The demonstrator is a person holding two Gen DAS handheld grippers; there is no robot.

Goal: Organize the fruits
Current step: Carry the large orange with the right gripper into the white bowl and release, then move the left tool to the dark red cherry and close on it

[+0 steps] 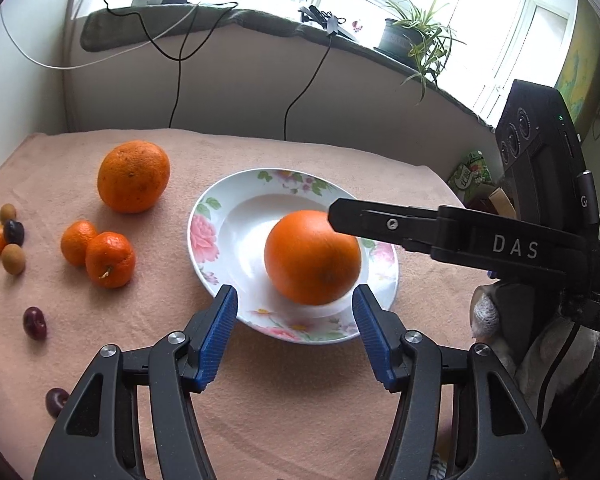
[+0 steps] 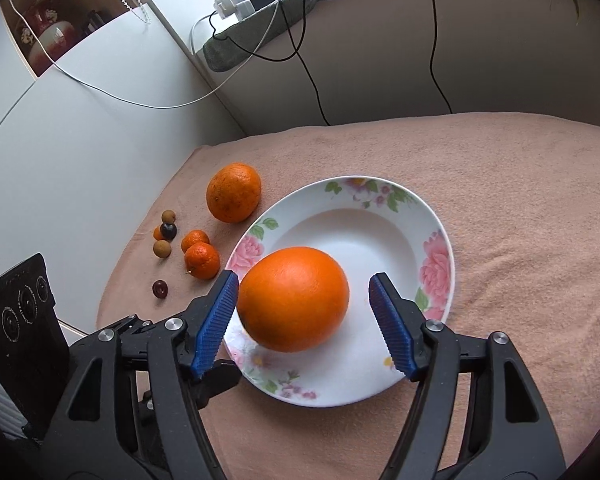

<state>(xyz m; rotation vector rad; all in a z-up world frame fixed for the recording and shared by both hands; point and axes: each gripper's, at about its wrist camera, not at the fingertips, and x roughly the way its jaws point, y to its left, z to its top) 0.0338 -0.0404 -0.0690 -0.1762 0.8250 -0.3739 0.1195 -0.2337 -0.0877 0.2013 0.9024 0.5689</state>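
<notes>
done: one orange (image 2: 293,299) on plate (image 2: 436,236) | right tongs (image 2: 304,310) wide around it, unclamped | left tongs (image 1: 296,312) wide, empty | left: orange (image 1: 133,176), tangerines (image 1: 110,259), small fruits on table (image 1: 340,420)

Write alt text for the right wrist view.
An orange sits in a floral plate between the right gripper's open blue fingers. Beside the plate on a pink cloth lie another orange, two tangerines and several small fruits.
</notes>
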